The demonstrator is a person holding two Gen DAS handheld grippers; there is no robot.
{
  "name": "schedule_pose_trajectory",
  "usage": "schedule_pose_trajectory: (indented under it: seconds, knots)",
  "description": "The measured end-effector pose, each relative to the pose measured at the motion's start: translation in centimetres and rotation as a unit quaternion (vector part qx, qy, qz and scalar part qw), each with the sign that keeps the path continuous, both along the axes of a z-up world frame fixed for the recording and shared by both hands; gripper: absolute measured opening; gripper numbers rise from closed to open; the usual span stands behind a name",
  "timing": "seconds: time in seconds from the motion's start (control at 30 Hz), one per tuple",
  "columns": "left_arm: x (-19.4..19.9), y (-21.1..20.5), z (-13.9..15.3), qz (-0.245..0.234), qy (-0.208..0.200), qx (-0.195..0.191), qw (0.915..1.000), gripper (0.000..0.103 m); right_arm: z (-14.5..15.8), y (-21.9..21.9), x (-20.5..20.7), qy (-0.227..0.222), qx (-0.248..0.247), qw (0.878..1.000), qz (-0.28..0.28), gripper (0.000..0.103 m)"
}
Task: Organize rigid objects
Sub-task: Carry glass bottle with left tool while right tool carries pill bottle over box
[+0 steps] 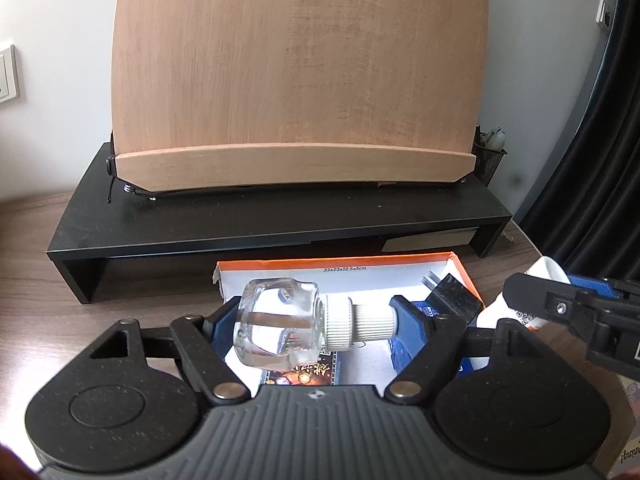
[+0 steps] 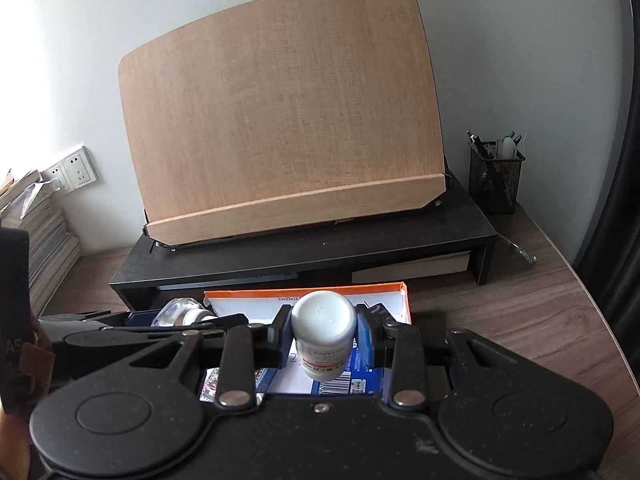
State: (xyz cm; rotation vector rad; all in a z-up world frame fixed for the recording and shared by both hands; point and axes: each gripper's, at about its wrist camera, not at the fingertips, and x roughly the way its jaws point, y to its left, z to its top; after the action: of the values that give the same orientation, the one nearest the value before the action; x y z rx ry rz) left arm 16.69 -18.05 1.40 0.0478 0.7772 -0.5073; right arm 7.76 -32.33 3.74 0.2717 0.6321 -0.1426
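I have both grippers tilted forward and down over the orange-rimmed cardboard box (image 1: 460,266), which sits on the wooden desk (image 2: 520,320) just in front of the black monitor riser (image 1: 280,216).

My left gripper (image 1: 316,322) is about half spread, its blue pads pressing end to end on a clear glass bottle (image 1: 276,322) that lies sideways between them: the glass base against the left pad, the white ribbed cap (image 1: 360,322) against the right one. The bottle hangs above the box's near left part, over a printed card lying inside.

My right gripper (image 2: 323,340) is drawn in narrow and clamps a small white plastic bottle (image 2: 324,332) by its sides, label toward the camera and one flat white end facing away toward the riser. It hangs above the box's middle, with a blue packet (image 2: 352,384) beneath it.

The two tools sit side by side, the left one's linkage showing at the left edge of the right camera's view. A wooden book stand (image 2: 280,120) leans on the riser, and a mesh pen holder (image 2: 496,180) stands at the desk's far right.
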Motion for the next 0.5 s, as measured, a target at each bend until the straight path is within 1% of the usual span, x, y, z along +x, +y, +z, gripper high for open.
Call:
schedule_pose_trajectory:
  seconds: [0.23, 0.33, 0.37, 0.43, 0.47, 0.5]
  knots:
    - [1.9, -0.7, -1.1, -0.006, 0.021, -0.009, 0.9997, 0.079, -1.2, 0.1, 0.7, 0.019, 0.009, 1.0, 0.004, 0.04]
    - [2.6, -1.0, -1.5, -0.006, 0.026, -0.012, 0.9996, 0.079, -1.7, 0.0, 1.1, 0.021, 0.019, 1.0, -0.001, 0.04]
    - [2.8, -1.1, -1.6, -0.007, 0.026, -0.011, 0.9996, 0.079, -1.8, -0.2, 1.2, 0.016, 0.025, 1.0, -0.002, 0.041]
    - [3.2, -1.3, -1.7, -0.008, 0.028, -0.012, 0.9995, 0.079, -1.9, -0.2, 1.4, 0.008, 0.035, 0.999, 0.006, 0.043]
    - [3.4, -1.4, -1.8, -0.008, 0.03, -0.012, 0.9994, 0.079, -1.8, -0.2, 1.4, 0.007, 0.037, 0.999, 0.009, 0.046]
    - [3.4, -1.5, -1.9, -0.008, 0.03, -0.012, 0.9994, 0.079, -1.7, -0.3, 1.3, 0.004, 0.032, 0.999, 0.009, 0.047]
